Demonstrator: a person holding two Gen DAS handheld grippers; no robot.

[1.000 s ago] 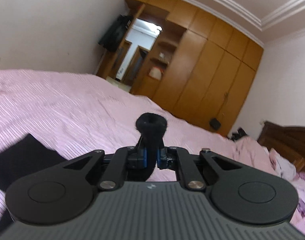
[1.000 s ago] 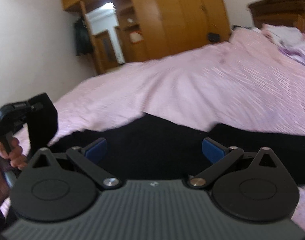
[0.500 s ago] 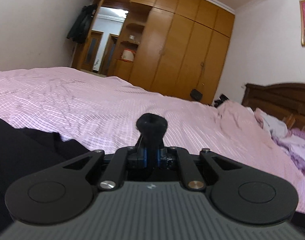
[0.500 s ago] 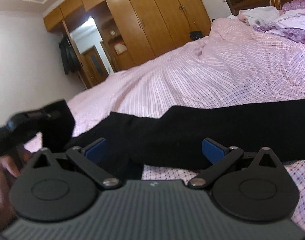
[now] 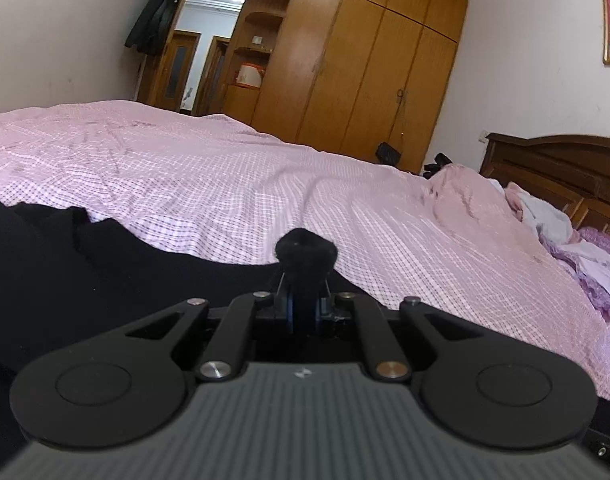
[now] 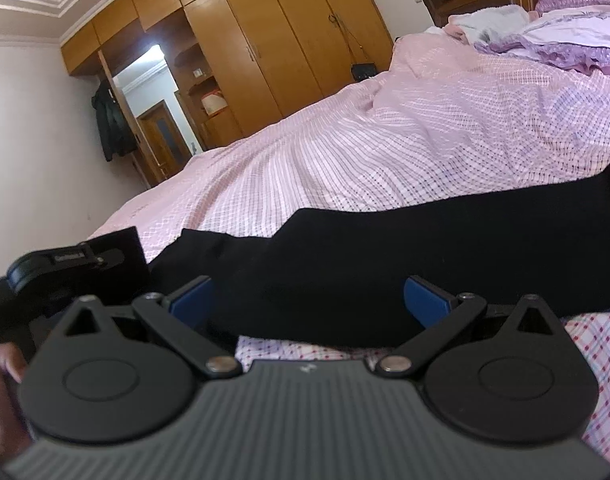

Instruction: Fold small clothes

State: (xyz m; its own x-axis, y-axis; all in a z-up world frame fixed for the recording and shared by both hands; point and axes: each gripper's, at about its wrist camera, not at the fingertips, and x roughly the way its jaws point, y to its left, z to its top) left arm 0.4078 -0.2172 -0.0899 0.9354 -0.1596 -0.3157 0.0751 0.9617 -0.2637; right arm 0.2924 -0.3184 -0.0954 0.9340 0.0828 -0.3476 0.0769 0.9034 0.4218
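A black garment (image 5: pixel 85 272) lies spread on the pink checked bedsheet (image 5: pixel 265 184). My left gripper (image 5: pixel 305 300) is shut on a bunched edge of this garment, which bulges above the fingers. In the right wrist view the same black garment (image 6: pixel 405 248) stretches across the bed. My right gripper (image 6: pixel 309 300) is open, its blue pads on either side of the garment's near edge, low over the sheet. The left gripper's body (image 6: pixel 77 264) shows at the left of that view.
A wooden wardrobe (image 5: pixel 365 64) and an open doorway stand beyond the bed. A dark headboard (image 5: pixel 565 168) and a pile of purple and white bedding (image 6: pixel 565 40) are at the right. A hand (image 6: pixel 1 392) holds the left gripper.
Both grippers have dropped lower toward the bed. The left one stayed shut on the black fabric. The garment now lies flatter and wider before the right gripper.
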